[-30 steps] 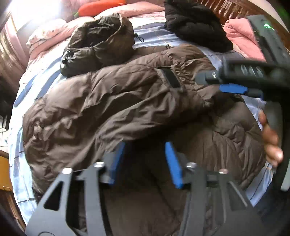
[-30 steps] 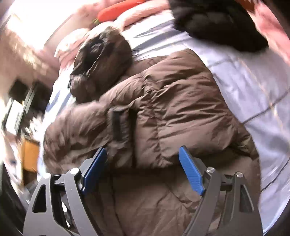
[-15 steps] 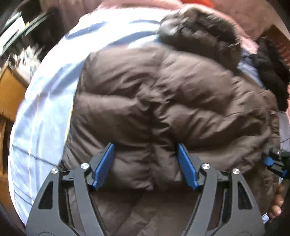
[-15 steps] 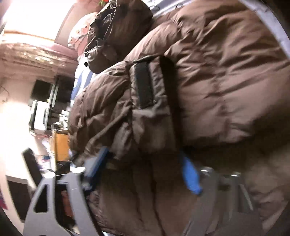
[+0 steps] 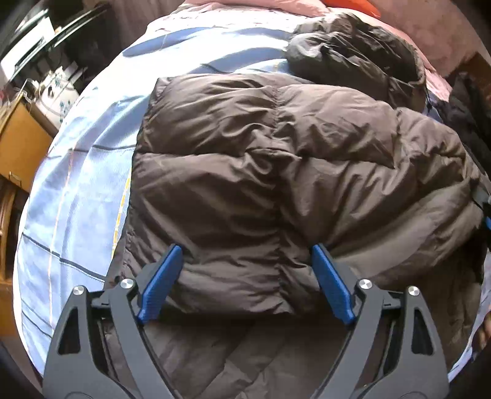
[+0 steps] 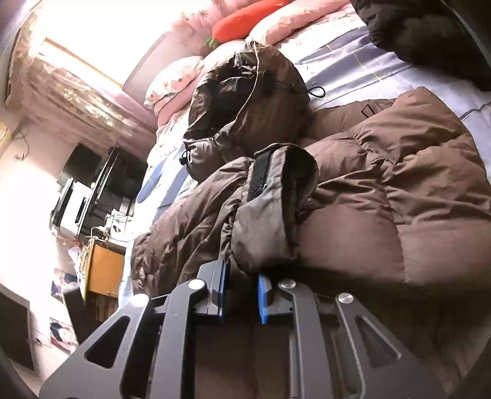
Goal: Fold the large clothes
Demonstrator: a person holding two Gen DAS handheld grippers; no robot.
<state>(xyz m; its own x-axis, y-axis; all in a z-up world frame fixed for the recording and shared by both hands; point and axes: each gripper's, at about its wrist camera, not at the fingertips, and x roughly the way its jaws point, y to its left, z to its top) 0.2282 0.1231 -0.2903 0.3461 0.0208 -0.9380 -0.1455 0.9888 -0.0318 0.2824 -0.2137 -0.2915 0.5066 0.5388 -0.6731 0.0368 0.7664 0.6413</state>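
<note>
A large brown puffer jacket (image 5: 276, 172) lies partly folded on the bed, its hood (image 5: 359, 58) at the far end. My left gripper (image 5: 245, 276) is open, its blue pads straddling the near edge of the folded-over jacket panel. In the right wrist view the same jacket (image 6: 399, 196) fills the right side, with its hood (image 6: 245, 107) beyond. My right gripper (image 6: 242, 294) is shut on the jacket's sleeve cuff (image 6: 270, 214), which bunches up just above the pads.
The light blue checked bedsheet (image 5: 79, 172) shows at the left. A black garment (image 6: 429, 33) lies at the far right of the bed. Pink pillows and an orange carrot cushion (image 6: 245, 18) sit at the head. A wooden bedside cabinet (image 6: 101, 270) stands beside the bed.
My right gripper has closed on the sleeve cuff it was straddling. My left gripper swung left over the jacket and opened wider, now straddling the folded panel's near edge.
</note>
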